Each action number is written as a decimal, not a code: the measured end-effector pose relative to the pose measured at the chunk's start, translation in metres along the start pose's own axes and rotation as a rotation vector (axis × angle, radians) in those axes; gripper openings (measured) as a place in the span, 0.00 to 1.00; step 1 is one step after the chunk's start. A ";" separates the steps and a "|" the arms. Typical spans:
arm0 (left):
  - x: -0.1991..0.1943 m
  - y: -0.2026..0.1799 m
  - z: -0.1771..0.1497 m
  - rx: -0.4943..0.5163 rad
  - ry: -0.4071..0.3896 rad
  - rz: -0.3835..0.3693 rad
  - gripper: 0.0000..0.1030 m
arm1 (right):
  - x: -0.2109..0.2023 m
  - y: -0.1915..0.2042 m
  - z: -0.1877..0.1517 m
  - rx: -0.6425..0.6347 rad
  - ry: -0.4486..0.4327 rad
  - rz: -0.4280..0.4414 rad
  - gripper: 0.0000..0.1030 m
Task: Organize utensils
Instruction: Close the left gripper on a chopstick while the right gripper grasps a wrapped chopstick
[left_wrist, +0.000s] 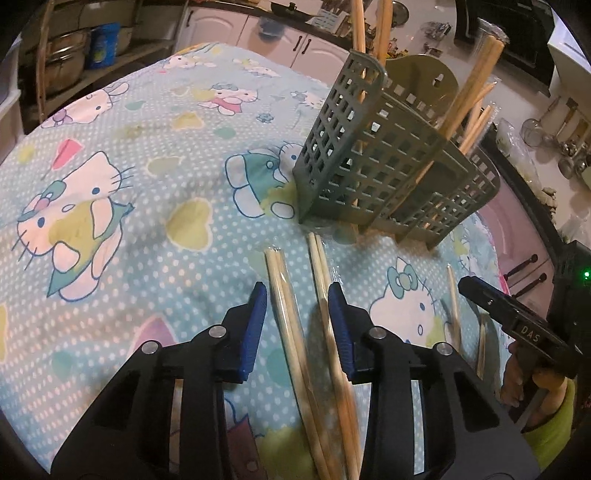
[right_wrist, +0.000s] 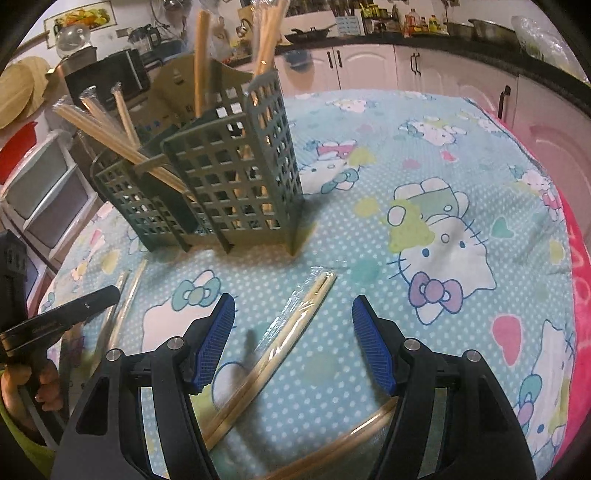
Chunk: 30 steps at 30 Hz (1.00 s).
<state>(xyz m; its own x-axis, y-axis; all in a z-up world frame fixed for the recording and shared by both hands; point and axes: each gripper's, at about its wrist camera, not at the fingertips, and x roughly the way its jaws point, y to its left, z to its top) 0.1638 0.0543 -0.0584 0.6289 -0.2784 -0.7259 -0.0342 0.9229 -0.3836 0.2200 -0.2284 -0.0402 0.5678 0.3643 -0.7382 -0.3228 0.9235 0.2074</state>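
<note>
While your left gripper hangs low over the cloth, two wrapped pairs of chopsticks run between its blue ribbed pads. Its jaws are part closed with gaps at both sides, so nothing is clamped.

Your right gripper stands wide, loose, holding nothing. One wrapped pair lies slanted between its pads, touching neither. Second pair crosses under the right finger, near the bottom edge.

Counts: one holder, grey-green plastic lattice, stepped in at least three compartments, upright on the cloth. Several chopstick pairs lean out of it, roughly five or six sticks visible, exact count unclear. On the cloth in the left view: two pairs in the jaws, plus two more thin sticks to the right beside the other gripper's black finger.

Left view only: a hand and lime sleeve gripping the right tool. Right view only: pink edge of the cloth, white cabinets, two loose pairs left of the jaws.

Chopsticks are pale wood, round, in clear glossy film. Cloth is soft, teal, dotted, cartoon cat print.
</note>
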 end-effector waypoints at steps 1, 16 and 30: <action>0.002 0.000 0.002 -0.001 0.003 0.003 0.27 | 0.004 -0.001 0.002 0.003 0.010 -0.005 0.62; 0.013 0.000 0.017 -0.003 0.024 0.019 0.27 | 0.036 -0.004 0.024 -0.002 0.035 -0.084 0.54; 0.018 0.001 0.023 0.001 0.018 0.023 0.26 | 0.041 -0.005 0.028 -0.013 0.022 -0.099 0.24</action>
<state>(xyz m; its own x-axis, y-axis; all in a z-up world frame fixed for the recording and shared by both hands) 0.1925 0.0568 -0.0589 0.6140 -0.2622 -0.7444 -0.0474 0.9292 -0.3664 0.2659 -0.2145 -0.0536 0.5810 0.2685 -0.7684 -0.2759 0.9531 0.1245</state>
